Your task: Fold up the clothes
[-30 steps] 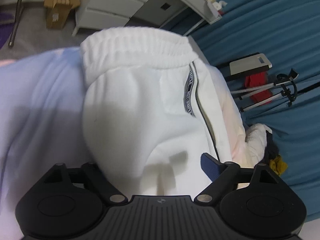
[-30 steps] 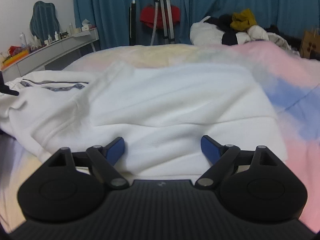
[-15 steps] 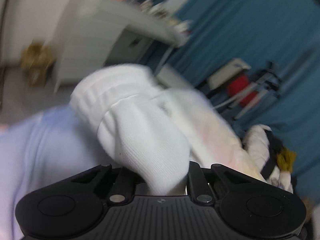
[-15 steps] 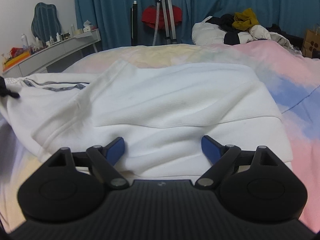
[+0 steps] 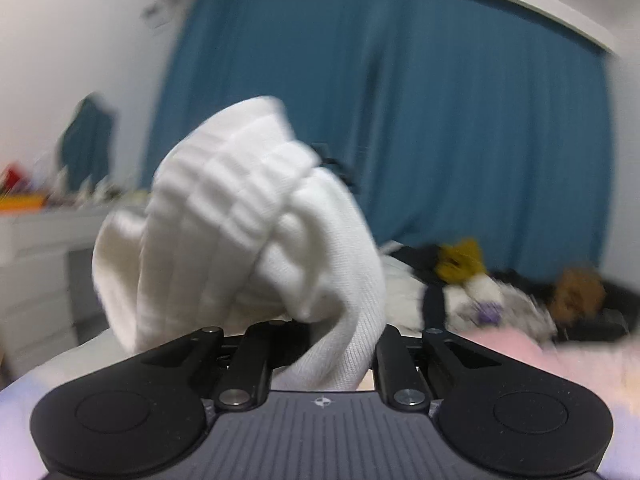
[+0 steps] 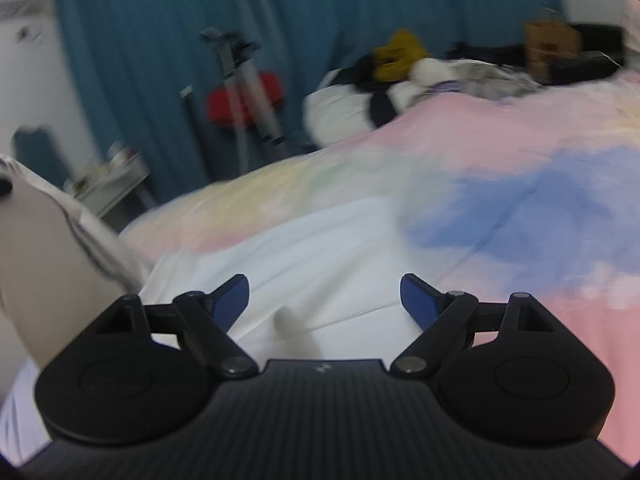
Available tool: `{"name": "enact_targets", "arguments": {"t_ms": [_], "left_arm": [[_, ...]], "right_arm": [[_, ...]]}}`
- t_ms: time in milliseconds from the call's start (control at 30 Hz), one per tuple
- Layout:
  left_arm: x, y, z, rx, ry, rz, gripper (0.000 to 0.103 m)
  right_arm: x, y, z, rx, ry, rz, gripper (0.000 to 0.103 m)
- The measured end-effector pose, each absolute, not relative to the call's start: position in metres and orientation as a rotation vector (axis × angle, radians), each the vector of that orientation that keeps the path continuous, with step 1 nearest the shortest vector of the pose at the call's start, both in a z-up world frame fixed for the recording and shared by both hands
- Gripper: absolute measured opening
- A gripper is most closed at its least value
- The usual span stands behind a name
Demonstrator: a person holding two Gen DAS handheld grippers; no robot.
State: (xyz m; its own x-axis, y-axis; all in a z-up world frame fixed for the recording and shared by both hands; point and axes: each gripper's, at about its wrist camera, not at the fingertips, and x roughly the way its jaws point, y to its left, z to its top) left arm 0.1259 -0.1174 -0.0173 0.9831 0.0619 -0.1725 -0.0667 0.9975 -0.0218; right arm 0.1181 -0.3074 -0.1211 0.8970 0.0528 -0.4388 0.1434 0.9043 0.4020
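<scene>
Two handheld grippers work over a bed in a blue-curtained room. At left, the left gripper (image 5: 334,354) is clamped tight on a bunched fold of a white ribbed-knit garment (image 5: 248,240), its thick elastic cuff lifted clear of the bed and held up against the blue curtain (image 5: 440,120). At right, the right gripper (image 6: 325,296) hangs with its blue-padded jaws wide and nothing between them, above the rest of the white cloth, which lies flat on the pastel pink, blue and yellow bedspread (image 6: 520,200). Beyond it sits a heap of unfolded white, black and mustard clothes (image 6: 400,72). The risk, by the look of it: the pinch takes only a small wad of thick knit, so a fast swing could pull it free, or drag the flat part out of line, since the free gripper pins nothing down. Blur hides how deep the fabric sits.
</scene>
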Motion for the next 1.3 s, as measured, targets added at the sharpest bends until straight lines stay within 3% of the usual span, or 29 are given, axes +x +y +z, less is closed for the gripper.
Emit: {"name": "enact_targets", "arguments": {"t_ms": [100,233,400,533,567,900,1167,1200,1233,1300], "left_arm": [[0.125,-0.190,-0.072,0.172,0.247,-0.023,0.024],[0.134,-0.250,-0.148,0.451,0.400,-0.099,0.026],[0.137,-0.261,-0.146,0.549,0.416,-0.159,0.037],[0.135,-0.240,-0.124,0.579,0.473,-0.247,0.076],[0.131,-0.233,-0.119,0.593,0.481,-0.272,0.078],[0.089,-0.101,-0.106,0.484,0.533,-0.299,0.084],[0.102,-0.074,-0.108,0.461,0.550,-0.265,0.083],[0.105,-0.074,-0.111,0.469,0.543,-0.266,0.084],[0.108,-0.074,-0.115,0.479,0.532,-0.265,0.081],[0.110,-0.077,-0.121,0.467,0.512,-0.265,0.063]], "right_arm": [[0.117,-0.340,-0.124,0.566,0.443,-0.109,0.085],[0.115,-0.369,-0.131,0.682,0.422,-0.151,0.086],[0.118,-0.382,-0.139,0.780,0.403,-0.083,0.086],[0.128,-0.381,-0.139,0.809,0.397,-0.020,0.086],[0.129,-0.380,-0.139,0.814,0.391,-0.003,0.086],[0.146,-0.368,-0.132,0.868,0.400,0.211,0.088],[0.178,-0.318,-0.137,0.546,0.568,0.230,0.088],[0.179,-0.312,-0.136,0.502,0.550,0.211,0.086],[0.180,-0.306,-0.136,0.458,0.527,0.189,0.069],[0.185,-0.304,-0.134,0.455,0.527,0.165,0.051]]}}
